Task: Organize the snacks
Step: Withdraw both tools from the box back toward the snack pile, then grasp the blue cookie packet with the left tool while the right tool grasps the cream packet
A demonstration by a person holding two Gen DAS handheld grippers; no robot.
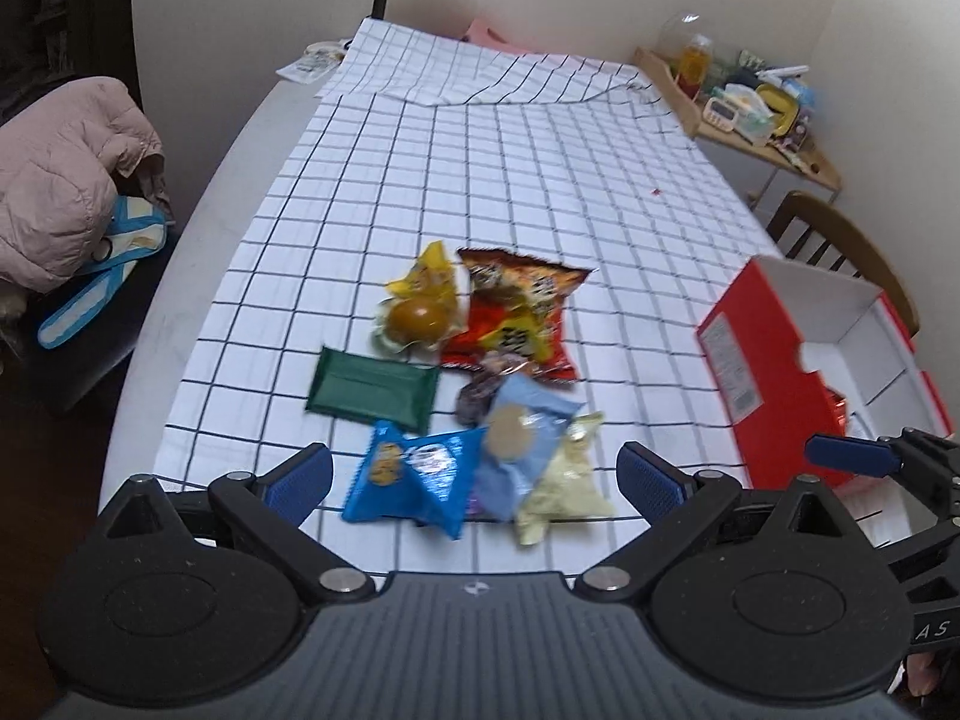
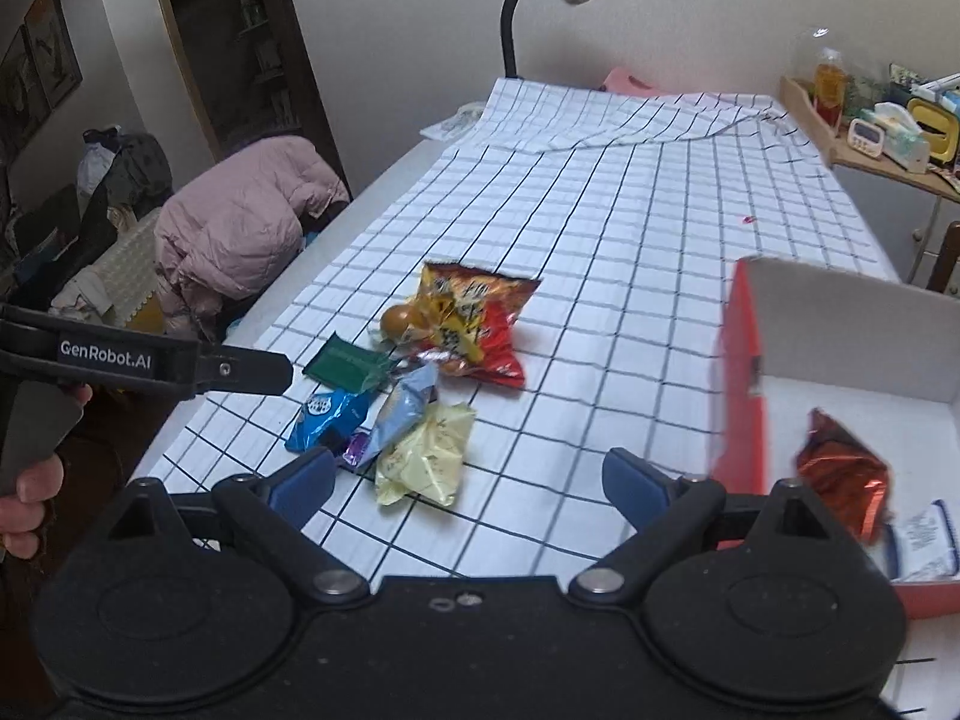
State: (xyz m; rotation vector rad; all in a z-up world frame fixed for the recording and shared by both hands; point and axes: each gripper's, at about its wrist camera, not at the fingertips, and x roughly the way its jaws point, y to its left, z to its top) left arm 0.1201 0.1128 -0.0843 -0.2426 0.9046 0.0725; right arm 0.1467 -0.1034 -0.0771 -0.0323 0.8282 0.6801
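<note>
The snacks lie in one loose heap on the checked tablecloth (image 1: 540, 138), and the red box (image 1: 774, 360) serves as the landmark. The heap sits to the left of the box, with a bare strip of cloth between them.

Farthest from the cameras in the heap are the red-orange chip bag (image 1: 516, 318) and the yellow packet with a brown round sweet (image 1: 420, 306), touching each other. The green flat packet (image 1: 372, 387) lies on the side of the heap away from the box. Nearer the cameras are the dark blue cookie packet (image 1: 414, 474), the light blue packet (image 1: 522, 444) overlapping it, and the pale yellow packet (image 2: 426, 450) at the heap's box-side near corner. A small dark wrapped sweet (image 1: 474, 399) sits in the middle.

The box is open on top, its white interior showing. Inside it lie a shiny copper-red foil packet (image 2: 840, 474) and a white-and-blue packet (image 2: 924, 540), both near the box's near wall.

The left gripper (image 1: 474, 474) is spread wide and holds nothing, hovering over the near edge of the heap. The right gripper (image 2: 468, 474) is also spread wide and empty, between the heap and the box's near left corner.

Beyond the box and heap the cloth runs bare to its rumpled far fold. The cloth's left edge stops short of the table edge (image 1: 198, 276), leaving a grey margin.
</note>
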